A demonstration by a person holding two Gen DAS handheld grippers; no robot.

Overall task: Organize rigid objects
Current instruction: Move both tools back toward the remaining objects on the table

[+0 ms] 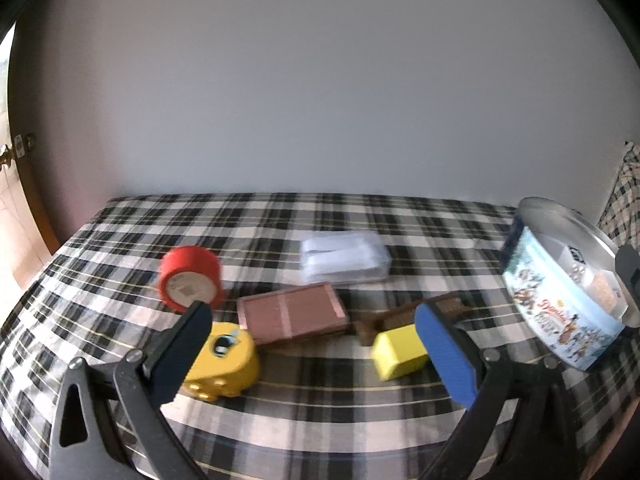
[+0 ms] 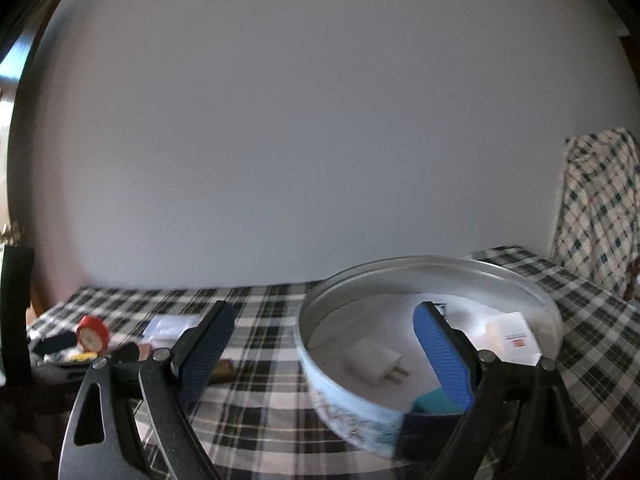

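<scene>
We see a black, white and grey plaid cloth (image 1: 320,224) spread over the tabletop, with thin yellow lines running through its checks. Behind it we find a plain pale wall (image 1: 320,80) filling most of both views. At the far left of the left wrist view we make out a brown wooden door edge (image 1: 28,184) with a brass fitting (image 1: 6,156). At the right of the right wrist view we notice another checked fabric (image 2: 596,200), hanging upright beside the wall, patterned in dark green and red.
</scene>
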